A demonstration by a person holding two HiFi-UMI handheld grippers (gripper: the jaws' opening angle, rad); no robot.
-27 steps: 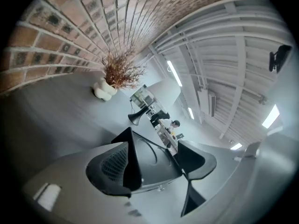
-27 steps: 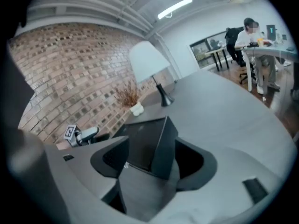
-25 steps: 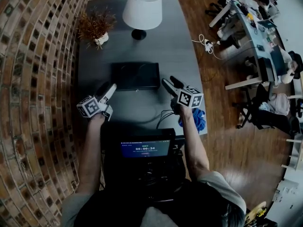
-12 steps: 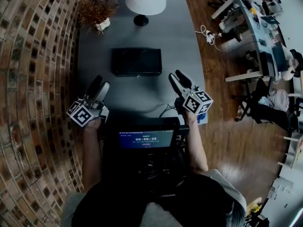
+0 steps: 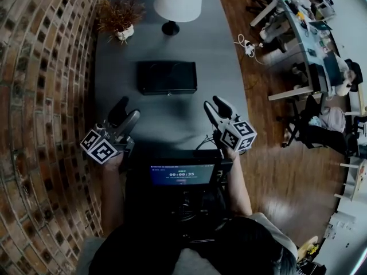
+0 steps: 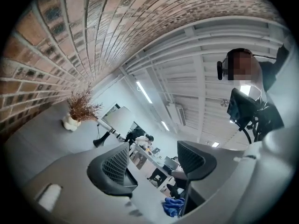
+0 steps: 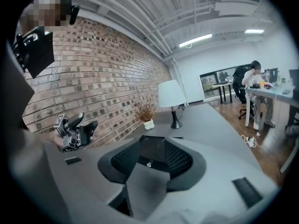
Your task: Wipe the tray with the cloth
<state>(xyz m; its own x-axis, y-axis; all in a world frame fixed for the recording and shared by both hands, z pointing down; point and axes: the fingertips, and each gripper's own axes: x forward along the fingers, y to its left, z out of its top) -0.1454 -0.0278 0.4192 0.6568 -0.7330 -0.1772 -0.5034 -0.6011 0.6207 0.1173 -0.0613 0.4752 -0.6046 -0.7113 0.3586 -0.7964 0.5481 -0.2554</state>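
Black and shallow, the tray (image 5: 167,77) sits mid-bench (image 5: 172,39) in the head view. Nothing shows inside it, though its dark floor hides detail. On its near side hover the left claw (image 5: 127,109) and the right claw (image 5: 213,103), one to each side, neither touching it.

In the left gripper view the jaws stand well apart, having just narrowed a little, with only air between them. Beyond them a blue cloth (image 6: 174,206) lies crumpled at the bench's right edge, well apart from the tray and in no claw.

In the right gripper view the jaws have just been closing. They now stand close together with a slim gap and nothing in it, and the tray shows straight ahead beyond them.

No wiping is under way, I judge. A loose cloth and two empty claws fit a moment ahead of the pick-up as well as one after the cloth is set down. The pictures therefore settle no next move.
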